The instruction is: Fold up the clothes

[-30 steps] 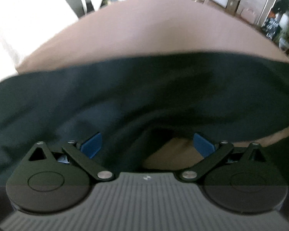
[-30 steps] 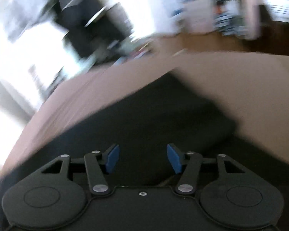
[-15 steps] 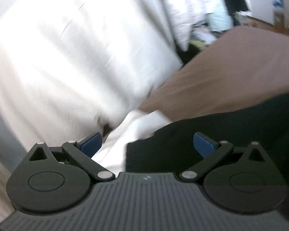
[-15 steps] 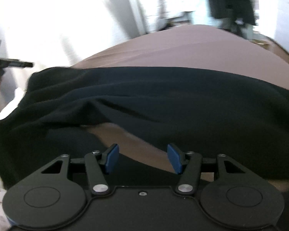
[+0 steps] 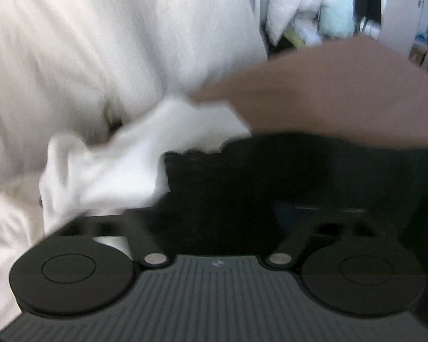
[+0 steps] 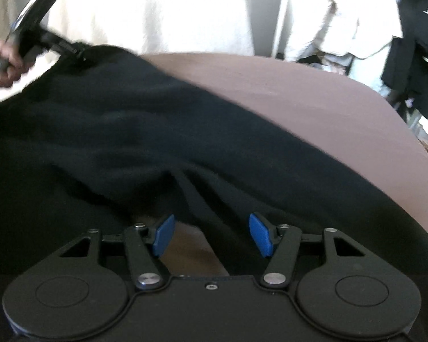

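Note:
A black garment (image 6: 157, 131) lies spread and rumpled across the brown bed surface (image 6: 299, 91). My right gripper (image 6: 212, 235) hovers low over its near edge, open, with a fold of black cloth and a strip of brown sheet between the blue pads (image 6: 164, 235). The left gripper (image 6: 77, 50), held by a hand (image 6: 2, 65), has its tip at the garment's far left corner. In the blurred left wrist view, the left gripper (image 5: 211, 213) sits against the black garment (image 5: 271, 176), whose edge covers the fingers, so their state is unclear.
A crumpled white cloth (image 5: 128, 165) lies just left of the garment's corner. A big white duvet or drape (image 5: 100, 42) hangs behind it. The brown bed (image 5: 342, 91) stretches right. Hanging clothes and clutter (image 6: 413, 42) stand beyond the bed's far right.
The left gripper swung left from the garment's middle to its corner by the white cloth and moved in onto the edge. The right gripper settled low over the near fold, still open.

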Tool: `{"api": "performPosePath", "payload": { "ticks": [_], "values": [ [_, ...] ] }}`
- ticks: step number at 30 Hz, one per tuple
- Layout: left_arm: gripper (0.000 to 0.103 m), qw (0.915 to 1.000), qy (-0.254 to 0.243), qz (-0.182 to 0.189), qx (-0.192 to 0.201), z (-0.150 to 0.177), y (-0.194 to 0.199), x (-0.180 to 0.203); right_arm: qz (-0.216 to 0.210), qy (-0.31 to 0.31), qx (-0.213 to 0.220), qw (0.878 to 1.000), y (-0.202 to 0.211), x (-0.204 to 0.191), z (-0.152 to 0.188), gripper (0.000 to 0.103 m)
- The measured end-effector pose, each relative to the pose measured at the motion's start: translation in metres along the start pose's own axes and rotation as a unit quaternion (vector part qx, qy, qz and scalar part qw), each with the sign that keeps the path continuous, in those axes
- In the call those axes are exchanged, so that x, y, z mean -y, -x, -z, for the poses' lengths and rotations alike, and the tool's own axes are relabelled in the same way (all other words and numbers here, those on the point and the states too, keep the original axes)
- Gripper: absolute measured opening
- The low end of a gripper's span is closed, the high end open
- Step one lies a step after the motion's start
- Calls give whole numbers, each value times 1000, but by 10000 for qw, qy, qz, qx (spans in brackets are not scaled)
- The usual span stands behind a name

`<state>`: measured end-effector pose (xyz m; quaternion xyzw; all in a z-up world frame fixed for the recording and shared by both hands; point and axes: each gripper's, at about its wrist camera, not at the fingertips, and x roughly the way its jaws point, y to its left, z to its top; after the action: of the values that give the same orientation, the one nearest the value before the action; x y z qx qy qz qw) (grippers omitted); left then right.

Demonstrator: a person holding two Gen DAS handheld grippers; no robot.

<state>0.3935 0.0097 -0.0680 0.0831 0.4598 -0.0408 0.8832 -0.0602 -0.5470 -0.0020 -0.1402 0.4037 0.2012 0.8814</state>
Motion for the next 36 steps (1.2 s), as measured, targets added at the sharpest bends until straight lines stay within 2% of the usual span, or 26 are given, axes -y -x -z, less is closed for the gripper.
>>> {"api": "performPosePath", "payload": {
  "ticks": [1, 2, 3, 4, 5, 6, 7, 8, 11, 12, 13, 14, 15, 17, 19, 20, 21, 22, 24, 25, 26, 30, 32, 33, 34, 36],
  "values": [
    [31, 9999, -96, -129, -37, -1, -1, 9, 136, 147, -63, 9998, -7, -3, 2, 64],
    [8, 9987, -375, -272, 197, -3, 9, 21, 278, 297, -128, 9991, -14, -6, 5, 63],
    [9, 9961, -653, -414, 431, -4, 20, 34, 416, 447, -219, 9979, -25, -10, 8, 57],
    [8, 9924, -870, -548, 671, -6, 32, 44, 583, 548, -284, 9964, -30, -12, 10, 34],
    [8, 9886, -987, -667, 924, -10, 46, 51, 751, 646, -348, 9945, -36, -15, 12, 20],
    [8, 9838, -1103, -785, 1175, -13, 60, 58, 823, 504, -147, 9952, -29, -13, 15, 10],
    [8, 9812, -1068, -823, 1380, -18, 74, 60, 890, 352, 67, 9954, -23, -11, 17, 9],
    [9, 9822, -824, -782, 1497, -24, 83, 54, 956, 200, 280, 9948, -16, -9, 19, 8],
    [9, 9792, -281, -909, 1790, -38, 89, 35, 936, 206, 952, 9908, 12, -10, 26, 8],
    [9, 9800, -107, -934, 1751, -40, 83, 29, 902, 336, 766, 9924, 8, -12, 29, 8],
    [12, 9845, 55, -931, 1488, -39, 63, 24, 866, 471, 561, 9935, 4, -14, 32, 7],
    [12, 9879, 217, -927, 1224, -39, 44, 18, 938, 715, 183, 9929, -8, -20, 40, 7],
    [12, 9903, 402, -903, 977, -35, 26, 13, 1013, 962, -204, 9900, -20, -25, 48, 7],
    [16, 9915, 808, -771, 667, -16, 4, 3, 1074, 967, -142, 9894, -12, -30, 58, 10],
    [20, 9895, 921, -636, 919, 2, 5, 0, 1107, 856, -102, 9901, 0, -31, 64, 32],
    [21, 9902, 731, -657, 989, 4, 12, 3, 1110, 743, -104, 9910, 8, -29, 64, 39],
    [22, 9912, 645, -632, 971, 5, 23, 6, 1112, 630, -106, 9917, 16, -28, 65, 51],
    [24, 9920, 560, -606, 952, 6, 35, 9, 1115, 517, -108, 9924, 25, -27, 65, 54],
    [52, 9935, 388, -555, 916, 8, 58, 14, 1119, 291, -112, 9932, 41, -25, 67, 54],
    [78, 9935, 295, -598, 924, 12, 70, 17, 1121, 177, -114, 9935, 49, -24, 67, 55],
    [85, 9922, 188, -754, 976, 20, 83, 21, 1123, 64, -116, 9936, 58, -22, 68, 56],
    [85, 9817, -334, -1469, 1164, 55, 130, 34, 1129, -389, -123, 9928, 91, -18, 70, 57],
    [85, 9775, -479, -1731, 1104, 75, 146, 37, 1134, -349, -131, 9929, 106, -21, 75, 58],
    [85, 9796, -421, -1704, 979, 83, 151, 36, 1151, -313, -140, 9928, 114, -22, 77, 59],
    [85, 9858, -224, -1485, 749, 90, 155, 32, 1177, -182, -139, 9928, 119, -26, 81, 60],
    [85, 9909, 89, -1244, 507, 101, 161, 24, 1270, 147, -138, 9917, 130, -34, 87, 63]
  ]
}}
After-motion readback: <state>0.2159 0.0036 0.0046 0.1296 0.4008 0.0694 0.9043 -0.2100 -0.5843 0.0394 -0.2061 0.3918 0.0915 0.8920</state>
